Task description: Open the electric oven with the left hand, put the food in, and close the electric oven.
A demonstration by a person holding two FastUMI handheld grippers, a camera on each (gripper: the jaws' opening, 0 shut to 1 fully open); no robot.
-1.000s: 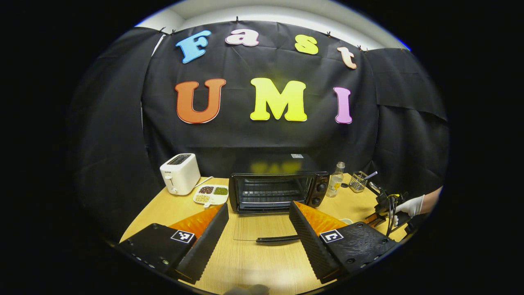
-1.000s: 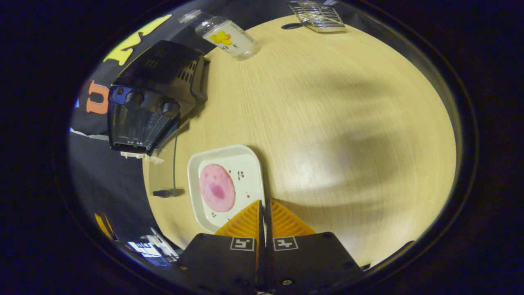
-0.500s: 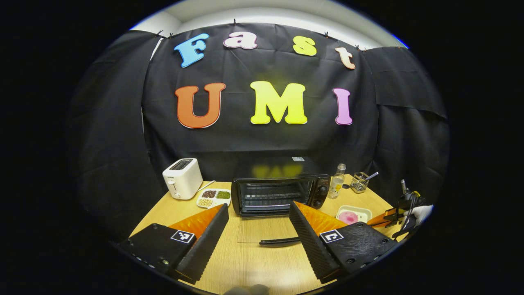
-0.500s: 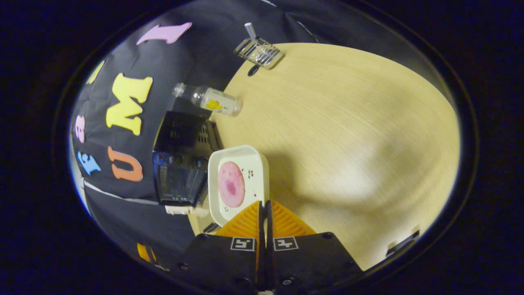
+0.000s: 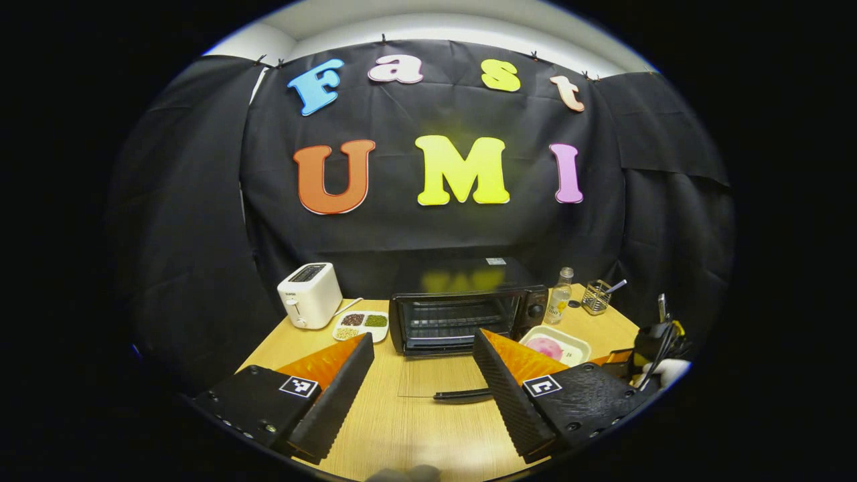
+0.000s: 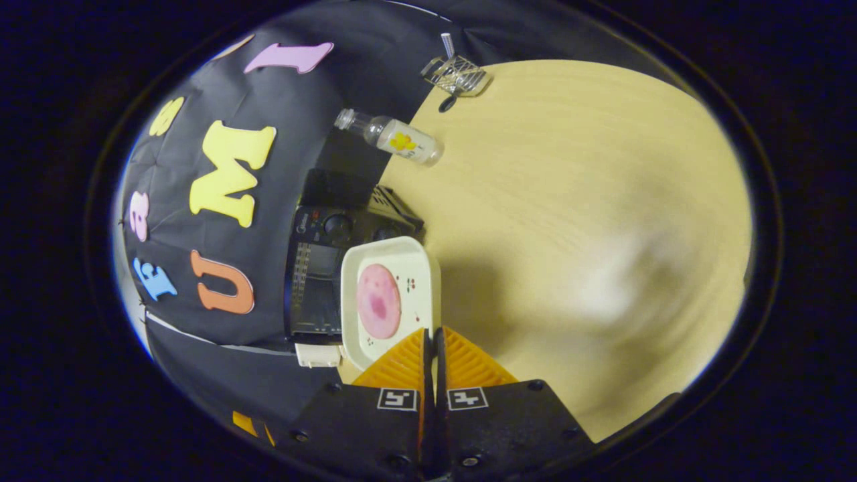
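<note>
In the left gripper view my left tool (image 5: 422,375) sat released, fingers spread wide over the table (image 5: 415,428). The electric oven (image 5: 469,314) stood at the far side with its glass door (image 5: 435,376) flat down. Just right of it was the plate (image 5: 556,345) with the pink food (image 5: 546,348).

In the right gripper view my right tool (image 6: 432,348) was clenched on the plate's (image 6: 392,298) near rim, plate lifted beside the oven (image 6: 328,268).

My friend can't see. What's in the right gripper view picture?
The right gripper pinches the rim of a white tray with a pink food slice, carried toward the black oven. A bottle stands on the wooden table.
</note>
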